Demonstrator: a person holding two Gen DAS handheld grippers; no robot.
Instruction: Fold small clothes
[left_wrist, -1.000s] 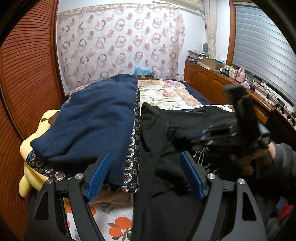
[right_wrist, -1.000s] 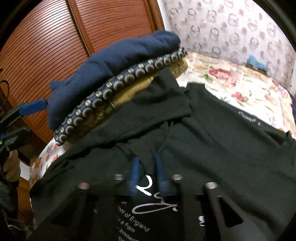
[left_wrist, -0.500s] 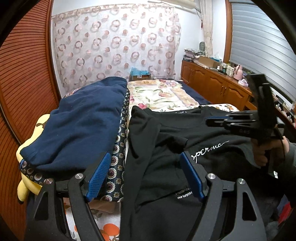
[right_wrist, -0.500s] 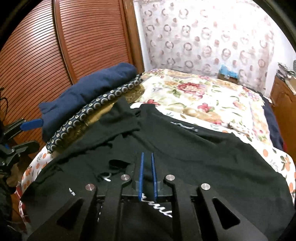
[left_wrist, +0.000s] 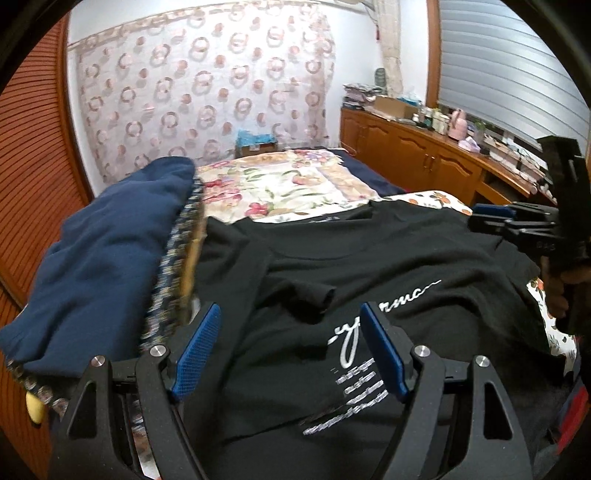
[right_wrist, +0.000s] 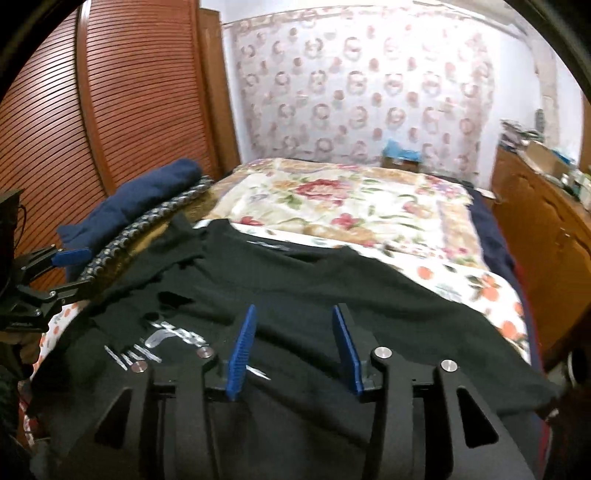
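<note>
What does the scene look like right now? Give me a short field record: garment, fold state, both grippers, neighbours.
garment: black T-shirt with white print, lying on the floral bedspread
fold state: one sleeve turned in over the chest, the rest spread flat
left gripper: open, nothing between its fingers, above the shirt's printed part
right gripper: jaws opening, no cloth pinched between them
neighbours: navy garment on top of a pile beside the shirt
</note>
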